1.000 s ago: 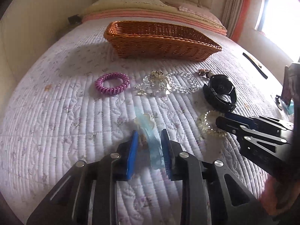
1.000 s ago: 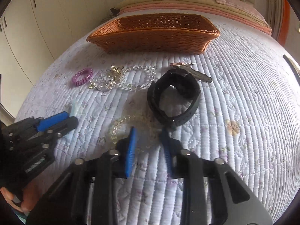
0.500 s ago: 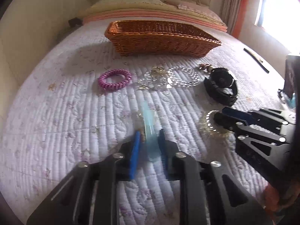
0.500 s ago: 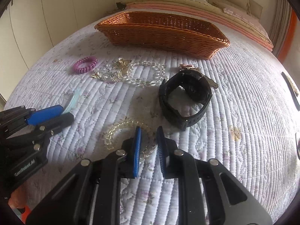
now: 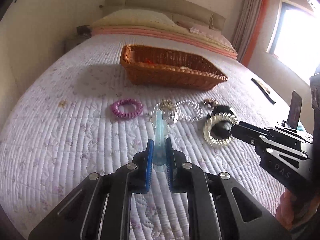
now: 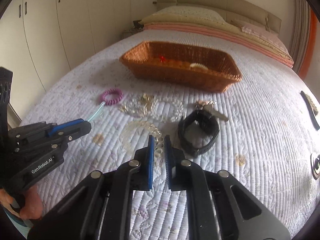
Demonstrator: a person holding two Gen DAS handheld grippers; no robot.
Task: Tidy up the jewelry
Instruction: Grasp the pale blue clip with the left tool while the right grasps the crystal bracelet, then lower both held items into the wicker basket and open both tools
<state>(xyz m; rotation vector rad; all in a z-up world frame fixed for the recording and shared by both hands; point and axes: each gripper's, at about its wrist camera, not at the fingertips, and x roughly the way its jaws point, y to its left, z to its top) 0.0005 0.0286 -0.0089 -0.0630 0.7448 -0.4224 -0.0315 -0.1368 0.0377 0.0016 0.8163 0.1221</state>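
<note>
My left gripper point(image 5: 159, 142) is shut on a pale blue translucent hair clip point(image 5: 160, 132) and holds it above the quilt; it also shows in the right wrist view point(image 6: 88, 123). My right gripper point(image 6: 159, 140) is shut on a clear coiled hair tie point(image 6: 158, 138), which dangles blurred at its tip in the left wrist view point(image 5: 219, 129). A wicker basket point(image 5: 170, 76) stands further up the bed with a few items inside. On the quilt lie a purple coiled hair tie point(image 5: 127, 109), clear bead bracelets point(image 5: 180, 111), a black watch point(image 6: 198, 133) and a key point(image 6: 212, 110).
A black comb-like strip point(image 6: 310, 110) lies at the bed's right edge. Pillows point(image 6: 190, 18) sit at the headboard. Wardrobes point(image 6: 50, 20) stand to the left, and a window point(image 5: 292, 30) is at the right. A phone on a stand point(image 5: 296, 110) is at the right.
Both grippers have closed on their items and lifted them off the quilt. The views have risen, and the inside of the basket shows now.
</note>
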